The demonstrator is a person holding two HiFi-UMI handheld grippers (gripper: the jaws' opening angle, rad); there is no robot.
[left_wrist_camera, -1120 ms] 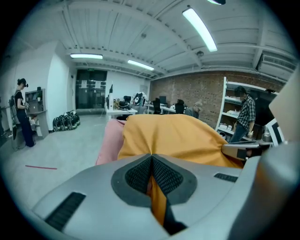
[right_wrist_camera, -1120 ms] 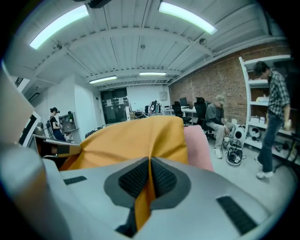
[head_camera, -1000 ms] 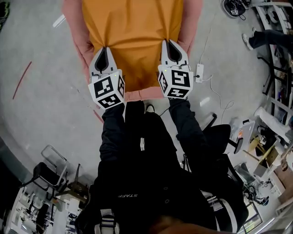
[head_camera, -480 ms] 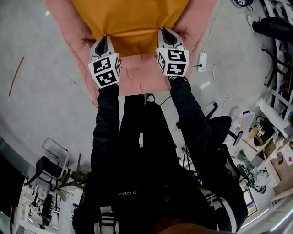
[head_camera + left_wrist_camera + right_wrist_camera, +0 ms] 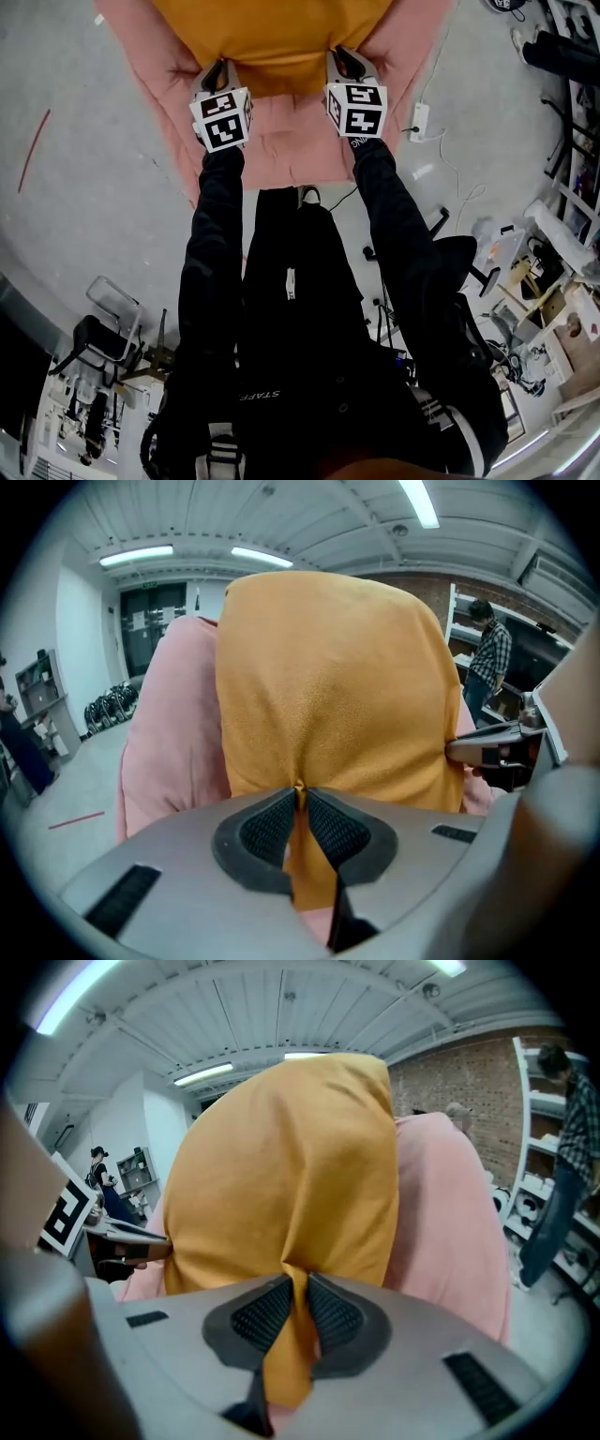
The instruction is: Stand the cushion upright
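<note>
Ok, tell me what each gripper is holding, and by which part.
The orange cushion, by its near edge: left gripper and right gripper each pinch a fold of its fabric. Both sets of jaws are opening, fabric between them.

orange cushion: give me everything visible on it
The orange cushion is plain mustard-orange fabric, soft and slightly wrinkled, with a rounded far end. It lies against a larger pink cushion showing on both sides. Left claw and right claw each pinch a fold of its near edge, their jaws opening.
</note>
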